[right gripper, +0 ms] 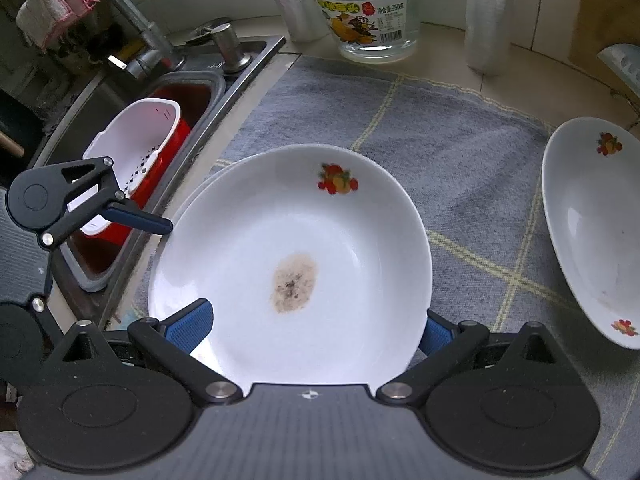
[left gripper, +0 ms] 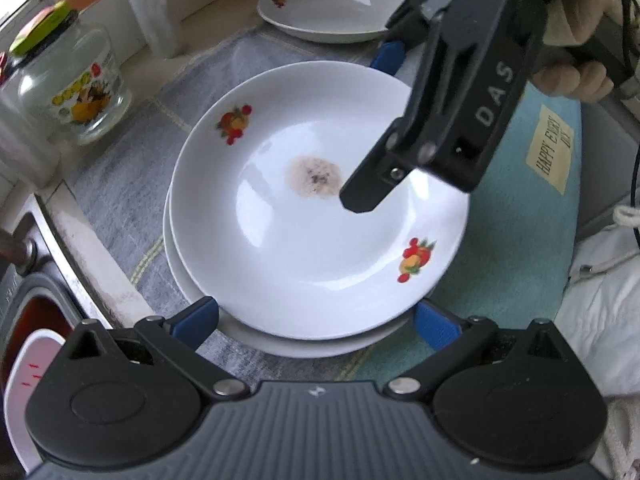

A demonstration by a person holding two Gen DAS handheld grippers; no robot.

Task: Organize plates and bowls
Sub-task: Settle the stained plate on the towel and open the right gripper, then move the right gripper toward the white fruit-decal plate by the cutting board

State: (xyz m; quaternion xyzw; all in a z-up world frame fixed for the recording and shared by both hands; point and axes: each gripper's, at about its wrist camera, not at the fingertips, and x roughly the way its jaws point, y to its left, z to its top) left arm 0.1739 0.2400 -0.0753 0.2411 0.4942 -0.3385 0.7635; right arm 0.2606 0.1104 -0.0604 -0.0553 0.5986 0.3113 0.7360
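Top plate (left gripper: 304, 220) with brown stain stacked on a second plate (left gripper: 192, 280) on grey cloth (right gripper: 460, 152), left gripper (left gripper: 316, 324) fingers wide apart at the stack's near rim, right gripper (right gripper: 312, 328) fingers apart flanking the top plate without pressing it, third plate (right gripper: 588, 216) well apart from the stack, jar (right gripper: 368, 8) beyond it

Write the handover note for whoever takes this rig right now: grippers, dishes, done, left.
Left gripper: open wide at the near rim of the stack, gripping nothing.
Right gripper: open, straddling the top plate's rim; no pad contact is visible.
Top plate, with a brown stain in its middle, sits on a second plate on the grey towel.
Done: two plates stacked.
Left: a third plate lies apart, still to be stacked.
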